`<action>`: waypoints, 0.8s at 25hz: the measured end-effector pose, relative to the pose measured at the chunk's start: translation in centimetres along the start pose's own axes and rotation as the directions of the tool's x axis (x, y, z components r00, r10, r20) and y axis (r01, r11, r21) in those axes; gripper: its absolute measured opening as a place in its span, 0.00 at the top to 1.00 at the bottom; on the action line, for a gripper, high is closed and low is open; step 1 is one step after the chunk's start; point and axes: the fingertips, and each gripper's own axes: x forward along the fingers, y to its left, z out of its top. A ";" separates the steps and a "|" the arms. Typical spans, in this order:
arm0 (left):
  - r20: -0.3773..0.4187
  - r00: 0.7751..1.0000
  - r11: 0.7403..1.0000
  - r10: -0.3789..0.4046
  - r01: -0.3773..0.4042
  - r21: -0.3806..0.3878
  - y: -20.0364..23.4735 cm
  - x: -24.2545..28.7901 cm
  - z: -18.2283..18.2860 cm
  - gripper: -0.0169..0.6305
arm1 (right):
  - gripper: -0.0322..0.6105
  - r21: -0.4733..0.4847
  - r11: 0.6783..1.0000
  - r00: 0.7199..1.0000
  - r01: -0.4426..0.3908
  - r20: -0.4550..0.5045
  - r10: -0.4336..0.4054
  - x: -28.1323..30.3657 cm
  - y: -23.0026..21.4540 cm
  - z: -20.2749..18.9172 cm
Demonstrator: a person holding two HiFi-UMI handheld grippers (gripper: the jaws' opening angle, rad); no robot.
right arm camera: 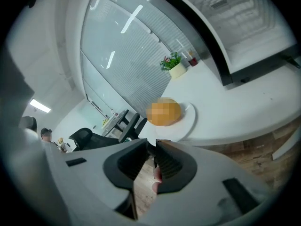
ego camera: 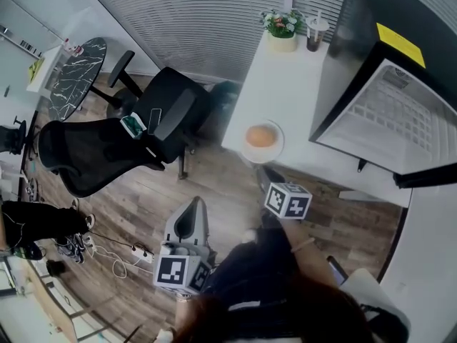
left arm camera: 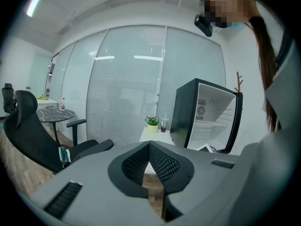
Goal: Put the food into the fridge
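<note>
A: How are the grippers made up?
B: A pale grey shell is seen on the left gripper (left arm camera: 149, 145) and the right gripper (right arm camera: 153, 147). Black meshed pads (left arm camera: 162, 164) are set in the jaws.
A: Any markings?
B: Black square markers are printed on the white left cube (ego camera: 178, 271) and right cube (ego camera: 288, 200).
A: What is worn?
B: A dark sleeve (ego camera: 264, 263) is seen just below the right cube. Long dark hair (left arm camera: 263, 55) and a black head camera (left arm camera: 203, 25) are shown.

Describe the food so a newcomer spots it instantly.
Find the white counter with the open black fridge. On its near edge a white plate holds the food, a round orange lump; the plant and cup stand at the far end.
</note>
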 end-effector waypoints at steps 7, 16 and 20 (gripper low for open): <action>-0.008 1.000 1.000 0.006 -0.007 -0.012 0.1 0.0 -0.1 0.97 | 0.84 0.096 0.995 0.999 -0.023 -0.022 0.025 0.7 -0.3 -0.8; -0.022 0.999 0.999 0.034 -0.034 -0.025 0.6 0.1 -0.4 0.97 | 0.81 0.219 0.975 0.998 -0.048 -0.034 0.056 1.8 -1.0 -1.4; -0.043 0.998 0.999 0.054 -0.054 0.001 0.9 0.0 -0.8 0.97 | 0.80 0.286 0.956 0.997 -0.062 -0.025 0.072 2.3 -1.4 -1.4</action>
